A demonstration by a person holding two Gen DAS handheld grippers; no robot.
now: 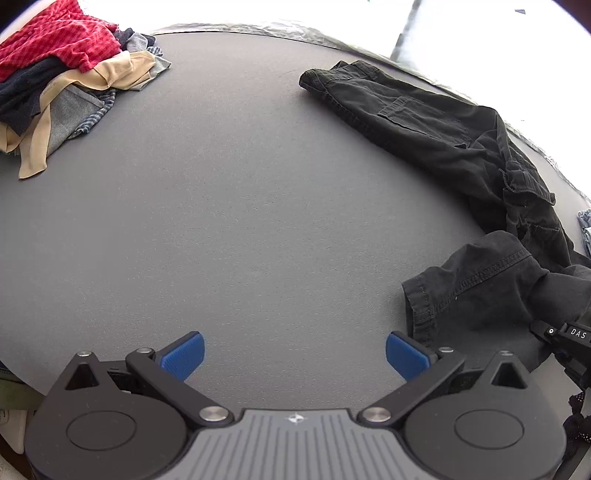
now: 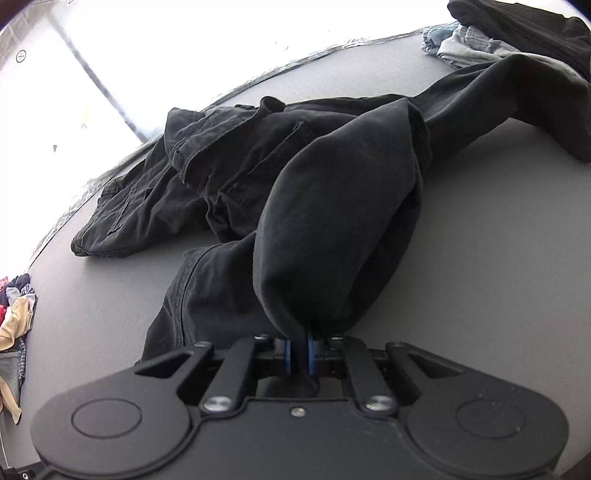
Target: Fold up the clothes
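Observation:
Black cargo trousers point(image 1: 436, 122) lie crumpled along the right side of the grey table point(image 1: 240, 206). In the right wrist view the same trousers point(image 2: 332, 221) rise in a lifted fold, and my right gripper point(image 2: 299, 350) is shut on that cloth, its blue pads pinching it. One trouser leg stretches away to the upper right. My left gripper point(image 1: 294, 354) stands open over bare table, its blue pads point(image 1: 184, 355) wide apart with nothing between them. A hemmed trouser end point(image 1: 476, 291) lies just right of it. The right gripper's body point(image 1: 569, 339) shows at that view's right edge.
A heap of mixed clothes point(image 1: 62, 70), red, navy, beige and plaid, sits at the table's far left. Folded denim and dark garments point(image 2: 480, 40) are stacked at the far right. Bright windows lie beyond the table's far edge point(image 1: 258, 31).

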